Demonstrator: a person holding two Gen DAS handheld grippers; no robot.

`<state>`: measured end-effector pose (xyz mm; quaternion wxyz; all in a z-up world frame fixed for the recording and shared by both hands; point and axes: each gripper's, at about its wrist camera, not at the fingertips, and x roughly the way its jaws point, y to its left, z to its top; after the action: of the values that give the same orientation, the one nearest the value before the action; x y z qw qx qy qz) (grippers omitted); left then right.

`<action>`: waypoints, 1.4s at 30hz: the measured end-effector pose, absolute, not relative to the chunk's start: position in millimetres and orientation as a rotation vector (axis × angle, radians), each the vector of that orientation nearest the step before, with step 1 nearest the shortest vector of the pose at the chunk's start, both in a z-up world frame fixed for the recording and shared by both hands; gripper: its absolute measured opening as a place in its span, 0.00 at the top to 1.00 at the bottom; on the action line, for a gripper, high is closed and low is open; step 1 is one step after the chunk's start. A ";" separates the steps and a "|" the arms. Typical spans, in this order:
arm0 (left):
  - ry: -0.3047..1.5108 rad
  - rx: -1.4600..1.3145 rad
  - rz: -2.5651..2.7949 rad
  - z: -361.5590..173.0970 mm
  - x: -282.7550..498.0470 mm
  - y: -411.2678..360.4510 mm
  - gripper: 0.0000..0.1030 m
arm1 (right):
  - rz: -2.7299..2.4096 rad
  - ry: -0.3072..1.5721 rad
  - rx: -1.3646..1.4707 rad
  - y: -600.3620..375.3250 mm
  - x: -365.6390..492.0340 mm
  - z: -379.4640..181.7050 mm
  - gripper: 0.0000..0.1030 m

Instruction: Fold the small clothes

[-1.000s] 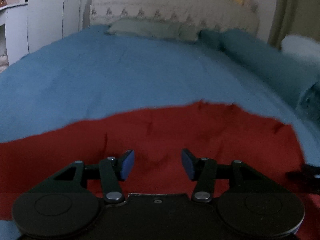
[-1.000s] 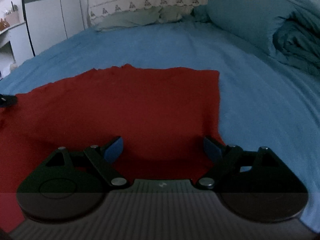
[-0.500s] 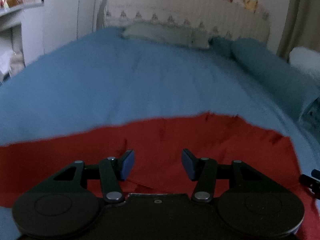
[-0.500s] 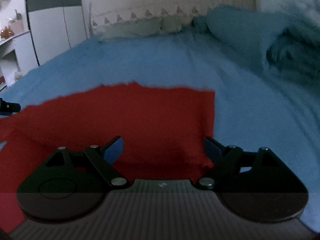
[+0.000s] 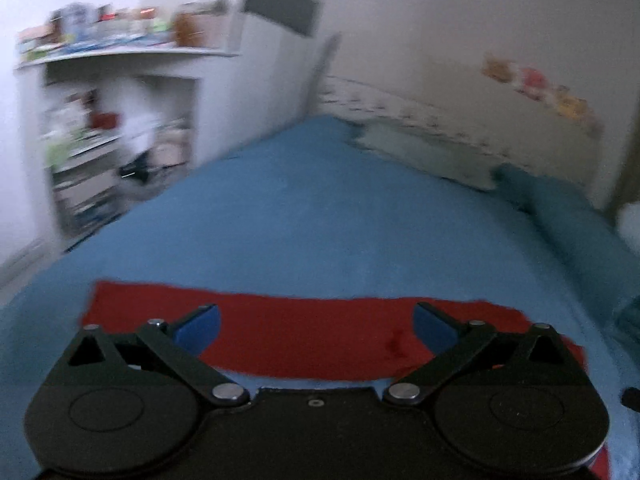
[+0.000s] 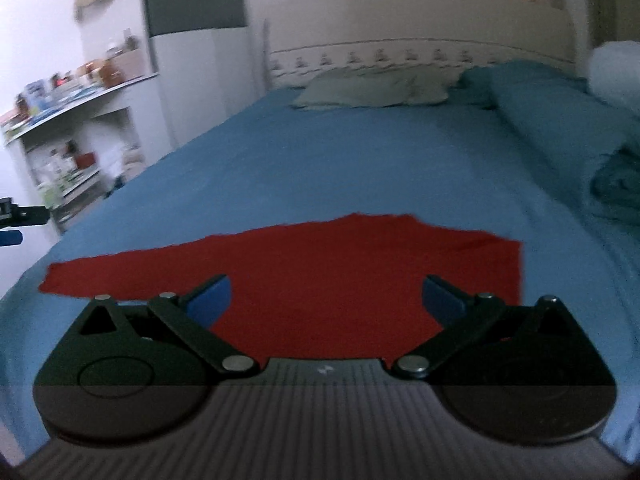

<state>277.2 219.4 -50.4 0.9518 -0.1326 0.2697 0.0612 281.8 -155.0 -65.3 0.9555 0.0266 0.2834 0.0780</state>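
A red garment (image 6: pixel 320 276) lies flat near the foot of the blue bed (image 6: pixel 360 160), with wide bare sheet beyond it up to the pillow (image 6: pixel 372 90) and a rolled duvet (image 6: pixel 560 128) along the right edge. The left tool (image 5: pixel 316 326), whose jaws have just been opening, stands spread and empty above the cloth. The right tool (image 6: pixel 326 298) is likewise spread, clear of the fabric.

Your left gripper (image 5: pixel 316 326) is matte black: two round housings, angled link arms pinned with silver screws, and blue pads on its fingers (image 5: pixel 198 330). Your right gripper (image 6: pixel 326 298) matches it, with blue-padded fingers (image 6: pixel 210 300), a ribbed grey body nearest the camera, and a small pale lightning mark at its centre.
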 end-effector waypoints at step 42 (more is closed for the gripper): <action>0.563 -0.489 0.289 -136.0 346.1 367.3 0.95 | 0.244 0.705 0.013 8.3 314.6 -165.4 0.00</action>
<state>346.1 367.3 -136.0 0.9212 -0.2379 0.2740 0.1405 314.6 8.3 -165.4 0.9311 0.0065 0.3445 0.1192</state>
